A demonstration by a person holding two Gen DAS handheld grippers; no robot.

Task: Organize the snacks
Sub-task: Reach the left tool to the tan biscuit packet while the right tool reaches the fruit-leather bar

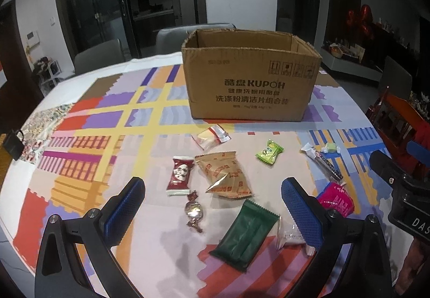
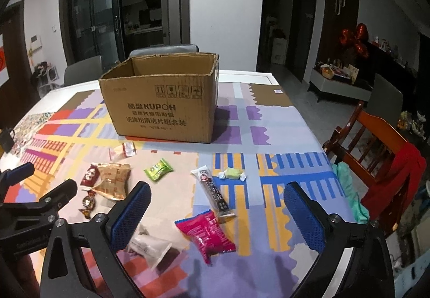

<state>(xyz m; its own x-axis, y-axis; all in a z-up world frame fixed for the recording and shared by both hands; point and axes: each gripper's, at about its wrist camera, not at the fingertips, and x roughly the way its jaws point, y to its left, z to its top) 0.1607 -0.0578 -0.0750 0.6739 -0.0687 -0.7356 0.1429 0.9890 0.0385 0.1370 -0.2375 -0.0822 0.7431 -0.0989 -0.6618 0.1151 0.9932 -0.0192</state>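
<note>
A dim dining room, chairs round a table under a bright patchwork cloth (image 1: 107, 120), an open cardboard box (image 1: 250, 88) standing at the far side.

From the left wrist, the left gripper (image 1: 213, 204) hangs wide apart and empty above the scattered snacks: a dark green packet (image 1: 244, 236) lies between its fingers, a tan packet (image 1: 224, 174) just beyond.

From the right wrist, the right gripper (image 2: 217, 213) is likewise spread and empty over a pink packet (image 2: 207, 233).

Nothing looks boxed yet. I'd say the next move is closing on one packet and carrying it over the rim.

"KUPOH" on cardboard box (image 1: 250, 86)
</note>
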